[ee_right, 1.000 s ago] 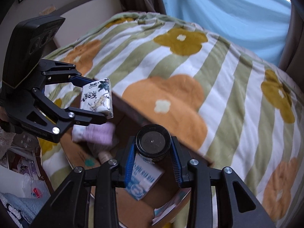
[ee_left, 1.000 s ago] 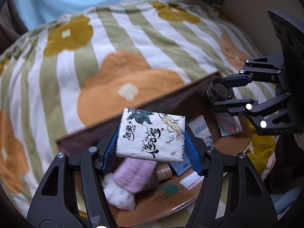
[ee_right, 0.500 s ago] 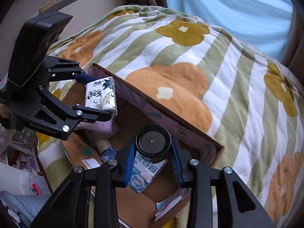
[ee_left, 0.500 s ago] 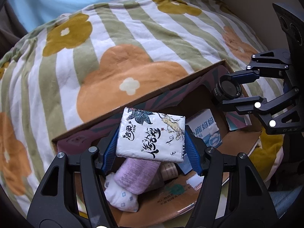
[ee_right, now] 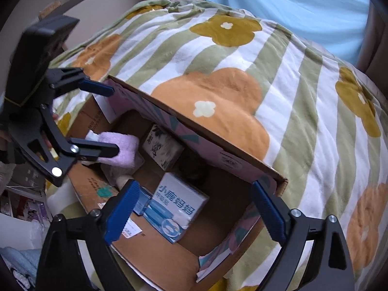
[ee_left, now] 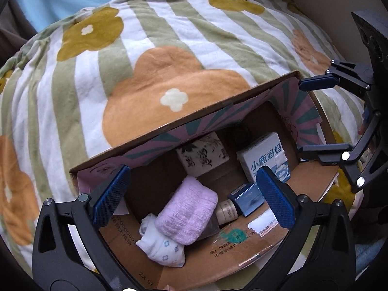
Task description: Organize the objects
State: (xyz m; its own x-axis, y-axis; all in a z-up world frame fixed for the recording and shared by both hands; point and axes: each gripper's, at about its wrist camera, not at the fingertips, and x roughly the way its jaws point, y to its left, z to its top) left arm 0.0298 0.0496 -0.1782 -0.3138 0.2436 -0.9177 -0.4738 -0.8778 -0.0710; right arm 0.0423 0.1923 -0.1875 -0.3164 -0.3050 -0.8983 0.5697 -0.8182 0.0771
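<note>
Left wrist view looks down into an open cardboard box (ee_left: 312,177) sitting on a bed, against a flower-print striped blanket (ee_left: 150,77). The left gripper (ee_left: 194,194) hangs over the box with its blue pads spread wide and nothing between them. Below it, toward 12 o'clock, the ink-print tissue pack (ee_left: 202,156) lies tilted against the box's far wall, which props it up. A dark round thing, perhaps a jar, sits in shadow at 1 o'clock behind it; I cannot make it out properly. At 2 o'clock a white-and-blue carton with Chinese lettering (ee_left: 263,158) stands leaning, and at 3 o'clock a small navy box (ee_left: 247,198) touches a beige bottle (ee_left: 226,212) lying on its side. A rolled lilac towel (ee_left: 188,214) fills the middle, resting partly on a white flower-dotted sock (ee_left: 161,247) at 6 o'clock.

The right gripper (ee_right: 194,208) is likewise spread wide and carries nothing, poised above the carton's end of the box. In its view the carton (ee_right: 178,208) sits just ahead of the pads, the tissue pack (ee_right: 161,149) at 11 o'clock, the towel (ee_right: 121,150) at 10 o'clock beside the left gripper (ee_right: 106,118).

Everything is gathered in one box, loosely rather than in rows, I would judge because things simply fell in from above. Both tools look free to fetch more, if anything remains outside.
</note>
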